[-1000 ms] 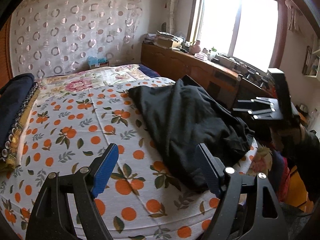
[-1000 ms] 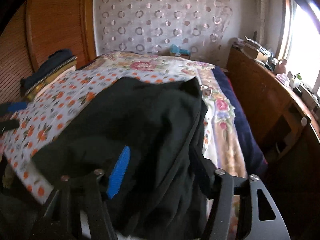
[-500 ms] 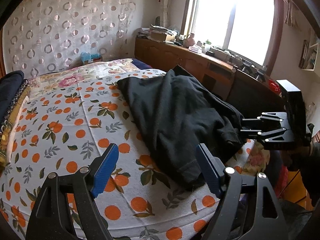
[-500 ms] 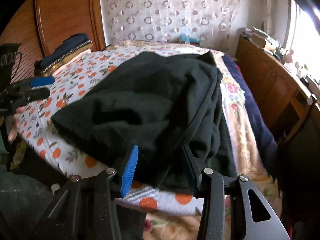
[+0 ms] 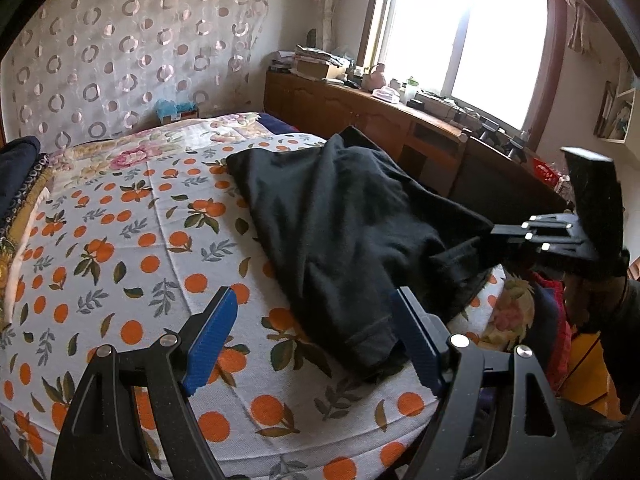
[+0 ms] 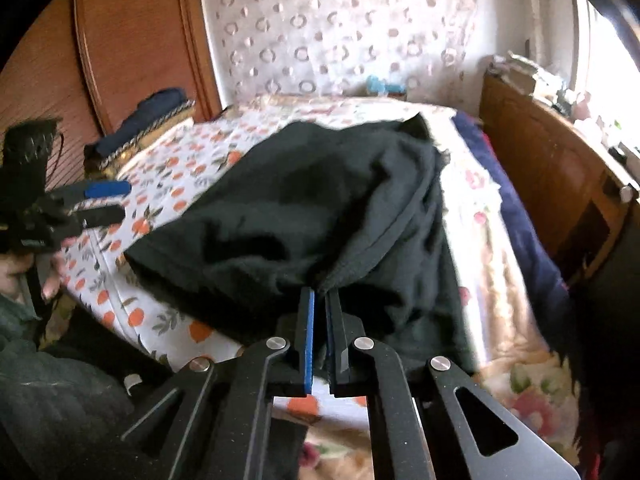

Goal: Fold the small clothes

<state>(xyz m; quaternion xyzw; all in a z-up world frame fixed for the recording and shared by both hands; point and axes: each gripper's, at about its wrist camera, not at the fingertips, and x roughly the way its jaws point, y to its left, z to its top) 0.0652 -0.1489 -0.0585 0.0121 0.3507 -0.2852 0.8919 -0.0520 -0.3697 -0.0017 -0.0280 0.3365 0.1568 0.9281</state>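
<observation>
A black garment (image 5: 340, 224) lies crumpled on the orange-print bed sheet (image 5: 132, 248), reaching toward the bed's near right corner. My left gripper (image 5: 316, 334) is open and empty, low over the sheet, with the garment's near hem by its right finger. My right gripper (image 6: 320, 300) is shut on a fold of the black garment (image 6: 304, 208) at its near edge. In the left wrist view the right gripper (image 5: 480, 248) pinches the cloth at the right side. In the right wrist view the left gripper (image 6: 102, 200) hovers at the far left.
A folded dark pile (image 5: 16, 172) lies at the bed's left edge by the wooden headboard (image 6: 132, 48). A wooden sideboard (image 5: 360, 116) with clutter runs under the window on the right. A floral quilt (image 6: 516, 384) hangs off the bed's near right side.
My right gripper has closed on the near edge of the black garment; it was open around the cloth before. My left gripper has stayed open and shifted slightly.
</observation>
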